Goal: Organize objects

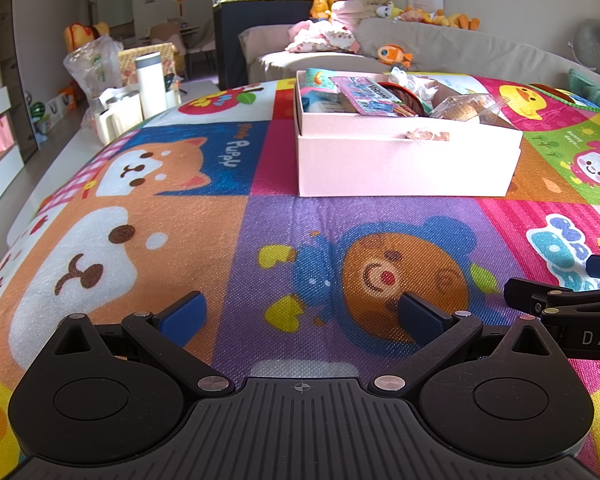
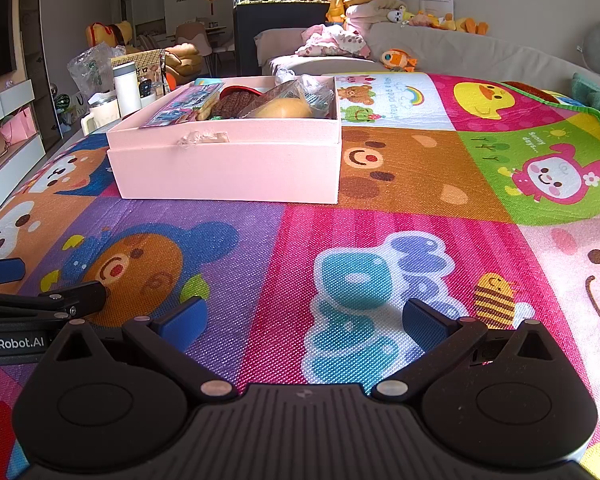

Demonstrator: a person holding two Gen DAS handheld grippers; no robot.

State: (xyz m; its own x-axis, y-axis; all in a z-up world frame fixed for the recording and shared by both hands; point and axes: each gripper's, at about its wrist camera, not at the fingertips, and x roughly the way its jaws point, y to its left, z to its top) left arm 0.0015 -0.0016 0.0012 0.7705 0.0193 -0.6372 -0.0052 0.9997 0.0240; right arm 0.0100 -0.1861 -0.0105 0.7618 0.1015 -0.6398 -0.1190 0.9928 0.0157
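Left claw (image 1: 300, 314): I read its two blue-padded fingers as spread wide with nothing between them, hanging low over the purple bear panel of the colourful cartoon-print play mat (image 1: 228, 248).
Right claw (image 2: 305, 322): likewise wide apart and empty, just beside the left one, over the pink panel with the blue cloud print.
Pale pink rectangular cardboard box (image 1: 404, 160): it sits on the mat ahead of both claws and well apart from them; from the left wrist view it lies ahead and slightly right, from the right wrist view ahead and to the left. Its near wall faces me square-on.
Contents: a glossy pink-and-blue printed card packet (image 2: 184, 106) leans over the left part, a dark brown knitted piece (image 2: 234, 104) lies in the middle, and a yellowish rounded item in clear plastic wrap (image 2: 288, 109) lies towards the right.
Handling, box: I judge it light but stiff, with smooth walls that could slip; the upper rim, or both ends taken by two claws, looks the best hold. The torn tape patch on the front wall offers nothing.
Handling, contents: the packet should be thin and slippery, best pinched by its raised edge; the knit soft and forgiving; the wrapped item crinkly and possibly crushable, so a gentle squeeze across its middle.
Doubt: the far half of the box is crowded and foreshortened, so I cannot tell what else lies there.
Loose items: I see none on the mat between the claws and the box.
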